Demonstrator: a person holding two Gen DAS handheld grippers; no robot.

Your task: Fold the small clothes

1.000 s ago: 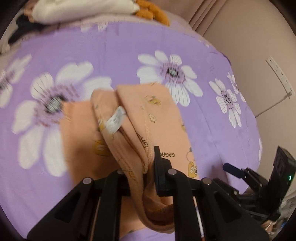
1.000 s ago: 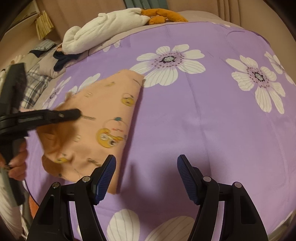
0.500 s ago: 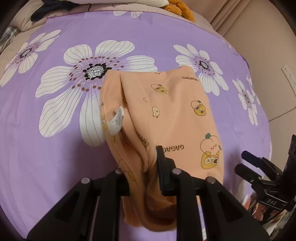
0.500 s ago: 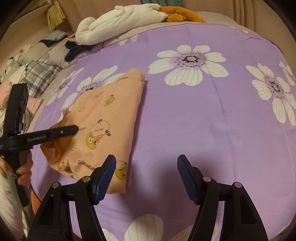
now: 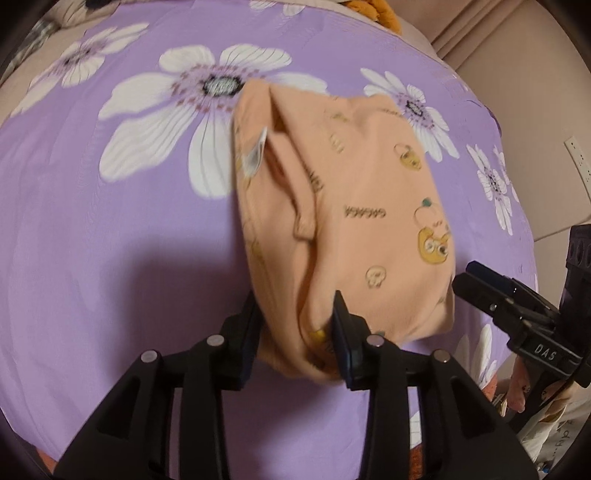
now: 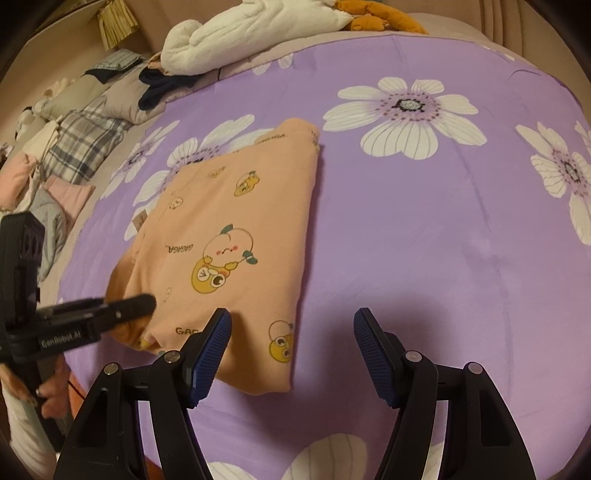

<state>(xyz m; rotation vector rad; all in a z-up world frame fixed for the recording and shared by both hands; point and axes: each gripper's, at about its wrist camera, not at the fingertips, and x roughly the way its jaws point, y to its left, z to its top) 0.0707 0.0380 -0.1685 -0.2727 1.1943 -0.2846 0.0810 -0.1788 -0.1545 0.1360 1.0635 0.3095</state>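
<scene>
A small orange garment (image 5: 354,221) with cartoon prints lies folded on the purple flowered sheet (image 5: 110,258). In the right wrist view the garment (image 6: 236,243) lies flat, left of centre. My left gripper (image 5: 297,325) has its jaws apart around the garment's near edge; the cloth still sits between the fingers. It shows in the right wrist view (image 6: 144,304) at the garment's near left corner. My right gripper (image 6: 291,343) is open and empty, just above the sheet at the garment's near right corner. It shows at the right of the left wrist view (image 5: 480,284).
A white plush (image 6: 251,29), an orange toy (image 6: 380,18), a dark garment (image 6: 162,86) and plaid bedding (image 6: 81,140) lie along the far and left edges of the bed. A beige wall with a socket (image 5: 578,155) stands to the right.
My left gripper lowered the garment onto the sheet and its jaws have spread apart. The garment now lies flatter. My right gripper stayed open and moved closer to the garment.
</scene>
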